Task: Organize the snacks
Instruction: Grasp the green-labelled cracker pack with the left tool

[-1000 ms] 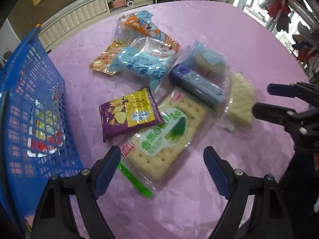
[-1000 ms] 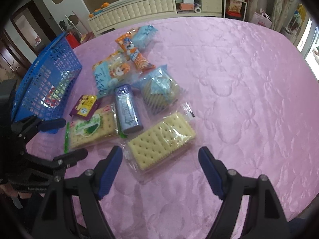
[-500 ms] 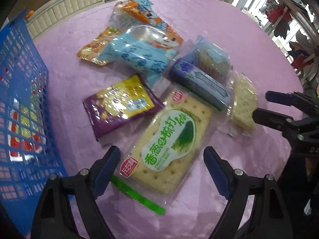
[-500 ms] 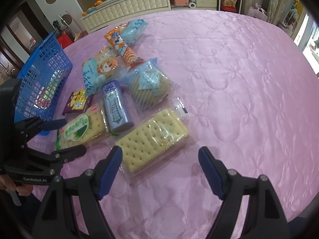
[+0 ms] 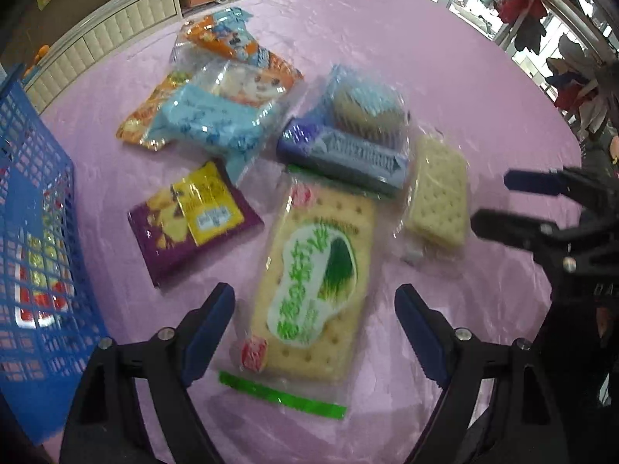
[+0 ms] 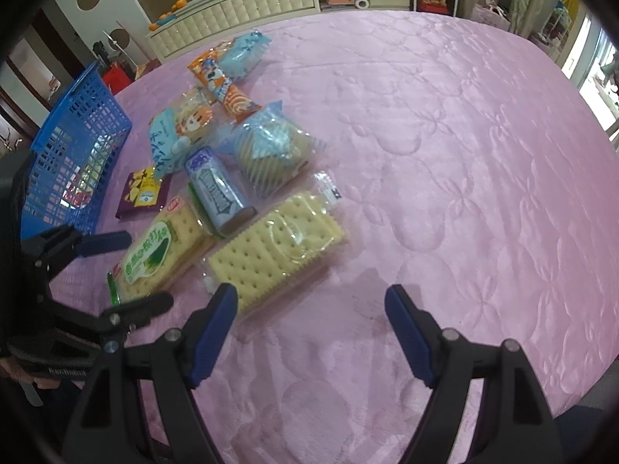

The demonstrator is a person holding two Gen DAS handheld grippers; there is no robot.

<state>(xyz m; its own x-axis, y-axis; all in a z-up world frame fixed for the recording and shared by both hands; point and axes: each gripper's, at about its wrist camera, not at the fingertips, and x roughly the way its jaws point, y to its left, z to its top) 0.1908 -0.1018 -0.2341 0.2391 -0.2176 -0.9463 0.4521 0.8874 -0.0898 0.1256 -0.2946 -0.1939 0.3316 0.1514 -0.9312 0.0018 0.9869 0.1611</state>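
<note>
While the blue basket (image 5: 42,255) waits left of it for sorted snacks, the left gripper (image 5: 313,328) hangs wide open and empty, its fingers straddling the green-label cracker pack (image 5: 313,294), likely its pick. Further right, the right gripper (image 6: 309,328) gapes empty beside the plain cracker pack (image 6: 278,251).

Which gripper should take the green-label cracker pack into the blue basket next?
Left. The left gripper is open with the green-label cracker pack lying between its fingers, and the blue basket is on its side. The right gripper sits by the plain crackers.
</note>
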